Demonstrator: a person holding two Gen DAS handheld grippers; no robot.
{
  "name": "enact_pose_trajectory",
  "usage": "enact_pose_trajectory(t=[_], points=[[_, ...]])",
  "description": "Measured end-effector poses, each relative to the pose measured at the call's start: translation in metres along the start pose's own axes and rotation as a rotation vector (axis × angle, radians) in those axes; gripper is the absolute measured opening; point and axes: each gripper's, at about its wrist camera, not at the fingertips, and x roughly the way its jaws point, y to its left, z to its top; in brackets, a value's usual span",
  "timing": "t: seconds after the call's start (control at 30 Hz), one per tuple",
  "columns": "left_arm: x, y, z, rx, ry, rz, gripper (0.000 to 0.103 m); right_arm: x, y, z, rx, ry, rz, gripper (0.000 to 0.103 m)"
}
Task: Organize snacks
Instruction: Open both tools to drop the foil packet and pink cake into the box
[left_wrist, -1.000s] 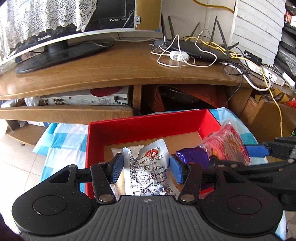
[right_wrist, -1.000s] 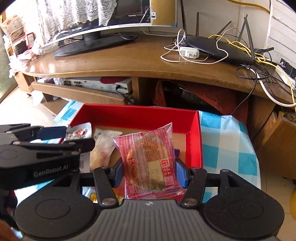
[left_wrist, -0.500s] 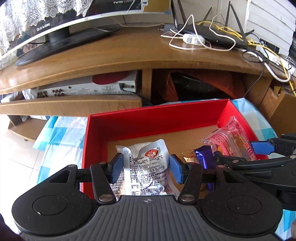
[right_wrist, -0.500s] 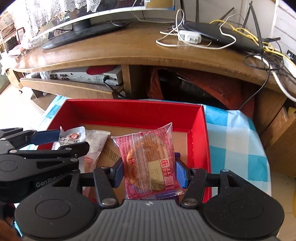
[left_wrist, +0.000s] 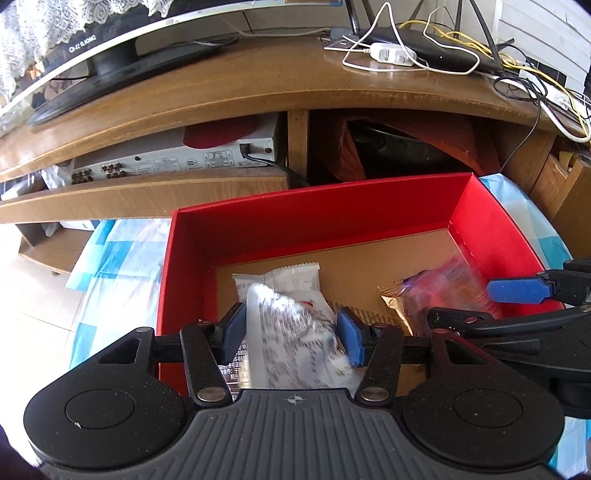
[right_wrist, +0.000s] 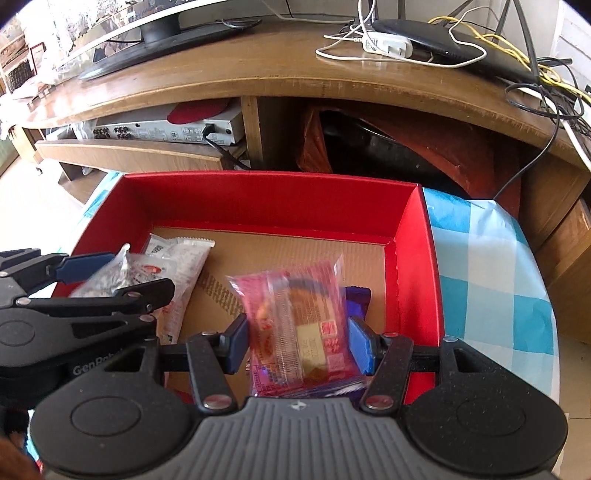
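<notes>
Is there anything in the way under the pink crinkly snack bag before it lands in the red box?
Yes, partly. The pink see-through snack packet in the right tool hangs over a purple wrapped snack on the brown cardboard floor of the red box. The bare floor to its left looks free.

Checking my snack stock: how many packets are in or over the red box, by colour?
Silver packet: 1
White packet: 1
Pink packet: 1
Purple packet: 1
Gold packet: 1
Total: 5
</notes>
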Motion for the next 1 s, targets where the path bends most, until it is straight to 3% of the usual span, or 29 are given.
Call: enact_pose_trajectory(t=[0.23, 0.4, 0.77, 1.0], points=[[0.0, 0.0, 0.0, 0.001, 0.003, 0.006, 0.064, 0.0, -0.002, 0.0, 0.002, 0.005, 0.002, 0.065], [-0.004, 0.004, 0.0, -0.016, 0.001, 0.006, 0.074, -0.004, -0.005, 0.0, 0.008, -0.007, -0.014, 0.065], [-0.023, 0.005, -0.002, -0.017, -0.027, -0.004, 0.084, -0.021, -0.005, -0.002, 0.007, -0.039, -0.035, 0.066], [-0.04, 0.007, -0.007, -0.024, -0.049, -0.013, 0.085, -0.039, -0.001, -0.007, 0.009, -0.074, -0.033, 0.066]])
